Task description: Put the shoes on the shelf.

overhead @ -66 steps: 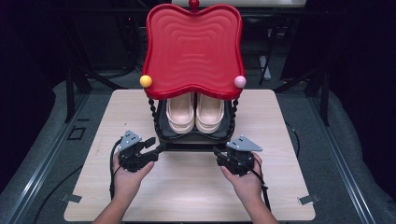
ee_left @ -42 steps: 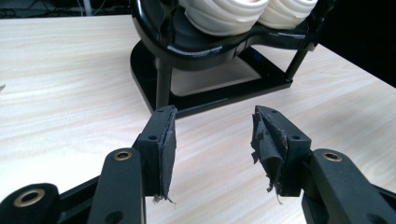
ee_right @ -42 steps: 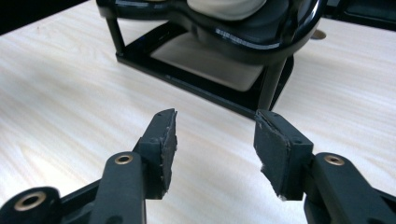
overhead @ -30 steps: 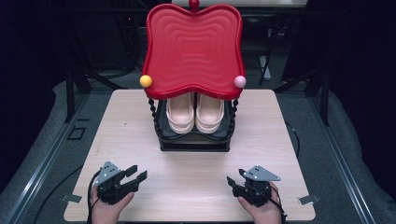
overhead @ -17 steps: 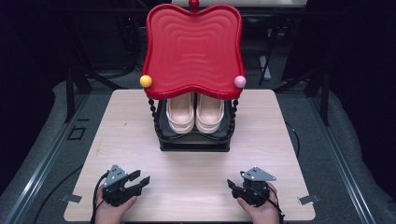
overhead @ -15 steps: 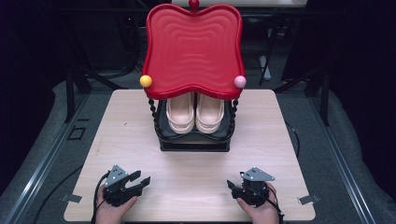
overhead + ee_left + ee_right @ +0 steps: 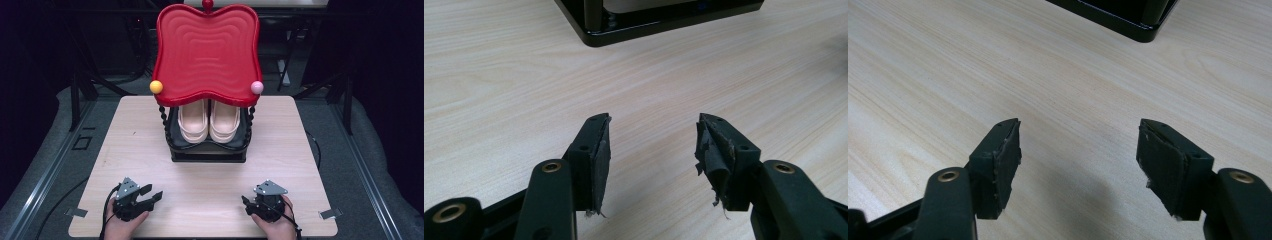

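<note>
Both hand-held grippers, left (image 7: pixel 150 196) and right (image 7: pixel 248 205), sit at the near edge of the bench (image 7: pixel 300 150), jaws just opened wide, holding nothing. Rack (image 7: pixel 207 150) with shoes (image 7: pixel 209 120) stands mid-bench, well apart. Looks finished; next is probably just resting.

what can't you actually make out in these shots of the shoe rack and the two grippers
- Pale shoes, high view: their far ends sit under the red tray top.
- Black rack base, left gripper view: cut off by the top edge; likewise in the right gripper view.
- Person's hands, high view: cut off by the bottom edge.
</note>
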`<state>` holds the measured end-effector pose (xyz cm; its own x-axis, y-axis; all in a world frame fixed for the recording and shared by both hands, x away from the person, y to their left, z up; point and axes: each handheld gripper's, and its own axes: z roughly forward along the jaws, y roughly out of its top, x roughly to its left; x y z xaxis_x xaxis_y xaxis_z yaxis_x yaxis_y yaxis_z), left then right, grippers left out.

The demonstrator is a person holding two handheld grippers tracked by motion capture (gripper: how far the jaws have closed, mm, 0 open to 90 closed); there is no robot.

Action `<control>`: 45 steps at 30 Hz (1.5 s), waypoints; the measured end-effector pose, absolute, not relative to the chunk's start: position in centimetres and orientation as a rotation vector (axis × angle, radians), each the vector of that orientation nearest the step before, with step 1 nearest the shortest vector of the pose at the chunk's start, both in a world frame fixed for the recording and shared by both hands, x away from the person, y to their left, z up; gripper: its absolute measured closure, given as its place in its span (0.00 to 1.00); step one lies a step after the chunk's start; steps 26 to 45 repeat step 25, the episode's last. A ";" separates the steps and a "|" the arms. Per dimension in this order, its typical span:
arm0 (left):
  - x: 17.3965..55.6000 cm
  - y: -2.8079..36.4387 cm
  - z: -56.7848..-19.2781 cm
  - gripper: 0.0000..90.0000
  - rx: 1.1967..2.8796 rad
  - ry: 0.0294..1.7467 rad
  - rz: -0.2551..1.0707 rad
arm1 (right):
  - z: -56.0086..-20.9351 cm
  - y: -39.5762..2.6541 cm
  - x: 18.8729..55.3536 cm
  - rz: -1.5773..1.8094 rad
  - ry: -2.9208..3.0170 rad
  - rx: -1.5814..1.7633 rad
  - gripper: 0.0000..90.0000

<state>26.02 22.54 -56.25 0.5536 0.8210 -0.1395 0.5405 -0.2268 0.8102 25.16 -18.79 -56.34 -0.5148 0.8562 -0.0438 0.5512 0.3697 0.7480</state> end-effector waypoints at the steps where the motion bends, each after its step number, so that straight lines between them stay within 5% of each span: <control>1: 26.1 22.6 -56.2 0.54 1.915 1.107 0.399 | -56.5 -18.7 25.2 0.978 2.187 1.218 0.37; 45: 26.7 23.8 -56.4 0.52 1.883 1.160 0.430 | -56.7 -19.2 25.6 0.967 2.170 1.240 0.34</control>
